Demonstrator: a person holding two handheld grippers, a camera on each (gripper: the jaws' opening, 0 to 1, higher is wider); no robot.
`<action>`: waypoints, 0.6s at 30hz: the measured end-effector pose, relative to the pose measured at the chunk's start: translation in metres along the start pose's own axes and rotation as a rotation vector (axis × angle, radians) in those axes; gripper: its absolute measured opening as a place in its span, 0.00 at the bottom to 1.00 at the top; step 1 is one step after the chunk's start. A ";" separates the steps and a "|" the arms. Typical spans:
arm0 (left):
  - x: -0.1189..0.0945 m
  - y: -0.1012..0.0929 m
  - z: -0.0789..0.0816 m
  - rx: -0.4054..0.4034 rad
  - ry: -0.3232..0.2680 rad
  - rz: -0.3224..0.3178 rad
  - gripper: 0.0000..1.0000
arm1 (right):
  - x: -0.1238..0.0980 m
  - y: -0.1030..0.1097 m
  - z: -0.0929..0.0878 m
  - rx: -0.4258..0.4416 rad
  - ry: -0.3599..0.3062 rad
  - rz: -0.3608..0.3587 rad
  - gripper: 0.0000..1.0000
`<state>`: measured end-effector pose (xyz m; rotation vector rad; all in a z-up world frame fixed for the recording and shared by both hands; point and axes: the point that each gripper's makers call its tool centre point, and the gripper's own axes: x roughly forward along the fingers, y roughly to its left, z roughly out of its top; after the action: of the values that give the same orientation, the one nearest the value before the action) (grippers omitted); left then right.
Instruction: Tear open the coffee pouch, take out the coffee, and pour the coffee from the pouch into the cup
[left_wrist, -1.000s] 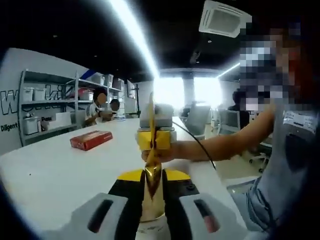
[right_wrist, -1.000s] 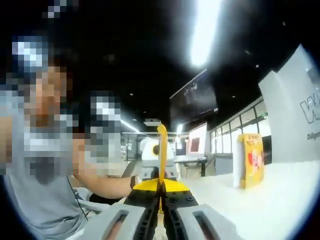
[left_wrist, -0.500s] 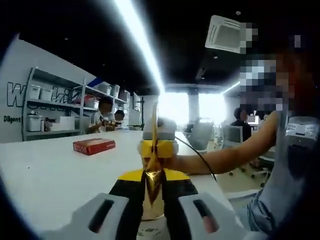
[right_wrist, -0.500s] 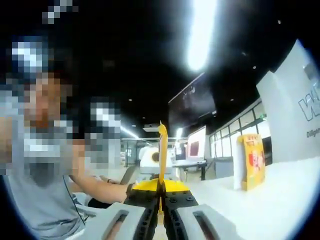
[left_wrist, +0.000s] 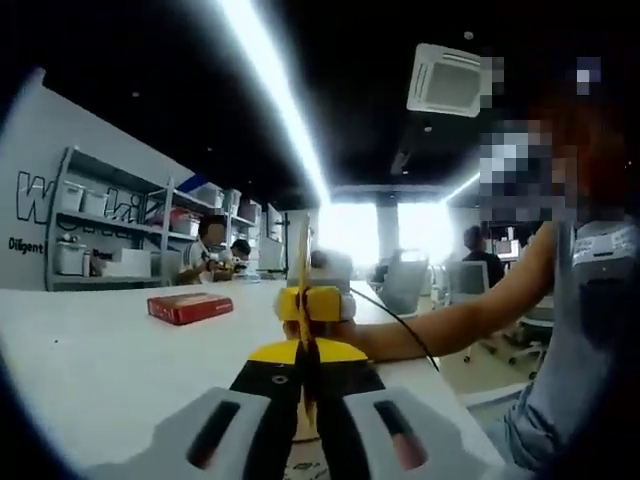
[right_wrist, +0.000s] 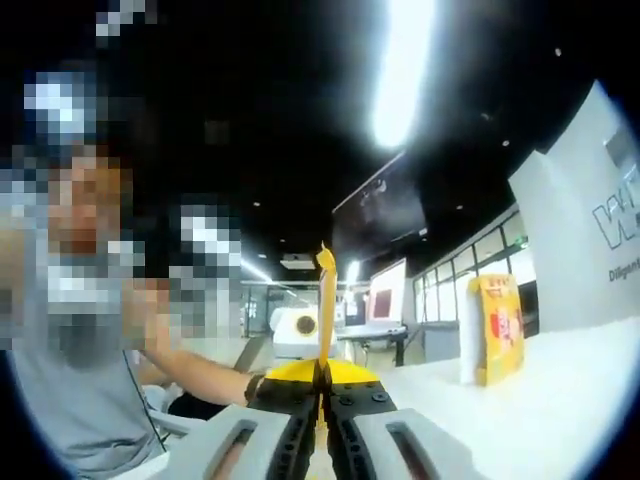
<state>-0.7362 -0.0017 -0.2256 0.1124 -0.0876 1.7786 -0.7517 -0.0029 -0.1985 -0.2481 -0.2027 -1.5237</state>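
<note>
Left gripper view: a red box (left_wrist: 189, 307) lies at left on the white table (left_wrist: 90, 350). At bottom centre the left gripper (left_wrist: 305, 375) is clenched on the thin yellow pouch (left_wrist: 303, 262), standing edge-on. Right gripper view: the right gripper (right_wrist: 322, 385), bottom centre, pinches the same pouch; a yellow bag (right_wrist: 497, 328) stands at right.

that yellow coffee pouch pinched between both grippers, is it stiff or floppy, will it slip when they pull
The coffee pouch stands edge-on as a thin upright strip, so it is probably light, fairly stiff film. With the left gripper and right gripper both shut on it, slipping seems unlikely, though glossy film could slide.
</note>
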 end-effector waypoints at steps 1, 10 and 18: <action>0.000 0.001 0.000 -0.002 -0.006 0.004 0.06 | 0.000 -0.001 -0.001 -0.003 -0.003 -0.004 0.03; 0.000 0.009 -0.002 0.040 -0.008 0.031 0.04 | -0.002 -0.012 -0.002 -0.052 -0.022 -0.041 0.09; 0.000 0.007 0.003 0.017 -0.035 0.014 0.05 | 0.002 -0.008 -0.005 -0.019 -0.032 -0.020 0.07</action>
<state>-0.7433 -0.0034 -0.2228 0.1559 -0.0987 1.7921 -0.7600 -0.0062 -0.2024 -0.2862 -0.2165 -1.5427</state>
